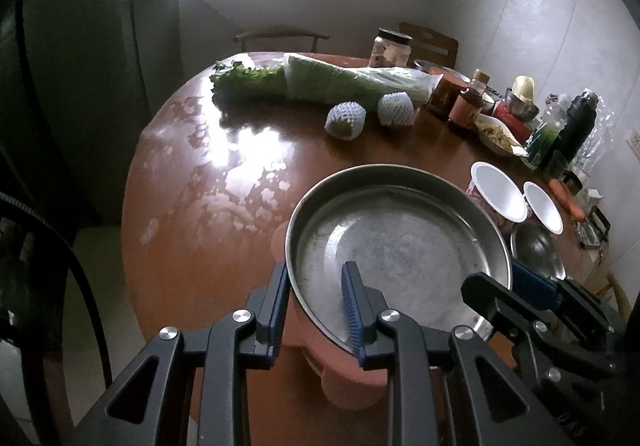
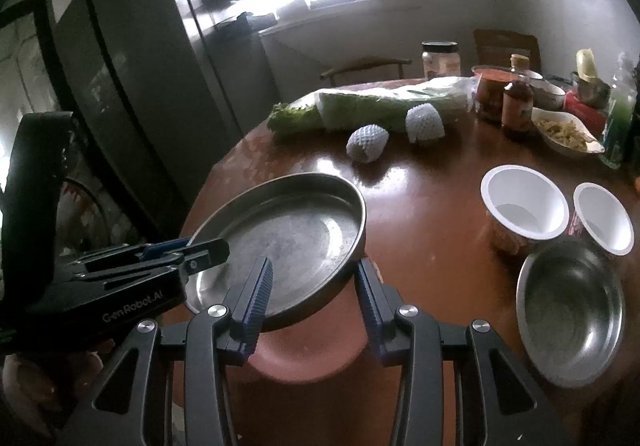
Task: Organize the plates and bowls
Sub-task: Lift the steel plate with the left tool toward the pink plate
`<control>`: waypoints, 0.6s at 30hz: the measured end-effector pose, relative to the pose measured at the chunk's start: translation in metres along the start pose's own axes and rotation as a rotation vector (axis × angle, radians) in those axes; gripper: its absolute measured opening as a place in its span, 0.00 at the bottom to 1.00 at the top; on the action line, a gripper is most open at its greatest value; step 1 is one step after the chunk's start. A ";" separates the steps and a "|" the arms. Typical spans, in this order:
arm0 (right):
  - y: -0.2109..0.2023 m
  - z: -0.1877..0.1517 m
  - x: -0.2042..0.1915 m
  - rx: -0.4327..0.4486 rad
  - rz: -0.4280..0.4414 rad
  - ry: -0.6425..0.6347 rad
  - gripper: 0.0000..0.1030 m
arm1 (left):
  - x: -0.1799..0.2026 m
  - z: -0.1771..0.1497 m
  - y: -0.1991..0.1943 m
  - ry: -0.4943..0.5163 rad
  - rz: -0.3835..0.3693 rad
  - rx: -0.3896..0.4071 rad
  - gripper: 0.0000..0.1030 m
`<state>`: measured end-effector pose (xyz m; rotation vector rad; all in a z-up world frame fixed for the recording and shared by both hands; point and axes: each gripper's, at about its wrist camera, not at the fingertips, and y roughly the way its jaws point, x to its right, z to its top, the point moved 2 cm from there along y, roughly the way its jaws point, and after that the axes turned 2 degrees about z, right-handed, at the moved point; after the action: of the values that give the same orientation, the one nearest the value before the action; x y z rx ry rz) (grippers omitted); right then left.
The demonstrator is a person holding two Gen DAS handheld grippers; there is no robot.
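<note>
A round steel plate rests on a pink plastic plate near the table's front edge; both show in the right wrist view too, the steel plate over the pink plate. My left gripper is open, its fingers straddling the steel plate's near rim, one inside, one outside. My right gripper is open and straddles the rim on the other side. A small steel bowl sits to the right, with two white paper bowls behind it.
The round brown table holds bagged cabbage, two foam-netted fruits, a jar, sauce bottles, a food dish and bottles at the far right. Chairs stand behind it. A fridge is at left.
</note>
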<state>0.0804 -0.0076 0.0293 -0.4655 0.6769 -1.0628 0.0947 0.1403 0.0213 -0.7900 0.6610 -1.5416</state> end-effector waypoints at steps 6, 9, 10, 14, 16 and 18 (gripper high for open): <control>0.000 -0.015 -0.005 -0.013 -0.009 -0.038 0.43 | -0.001 -0.017 0.001 -0.012 0.003 0.000 0.26; 0.003 -0.022 -0.005 -0.035 -0.009 -0.048 0.43 | -0.001 -0.026 0.002 -0.018 0.009 0.005 0.26; 0.002 -0.024 -0.005 -0.038 -0.009 -0.051 0.43 | 0.000 -0.029 0.001 -0.019 0.013 0.009 0.26; 0.001 -0.029 -0.006 -0.042 -0.001 -0.064 0.43 | -0.001 -0.036 0.000 -0.024 0.019 0.010 0.26; 0.000 -0.031 -0.006 -0.044 0.005 -0.065 0.43 | -0.001 -0.038 0.000 -0.027 0.021 0.007 0.26; -0.001 -0.033 -0.006 -0.046 0.007 -0.068 0.43 | -0.001 -0.040 0.001 -0.025 0.026 0.008 0.26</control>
<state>0.0548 -0.0030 0.0079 -0.5365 0.6438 -1.0224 0.0636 0.1397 -0.0031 -0.7900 0.6444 -1.5077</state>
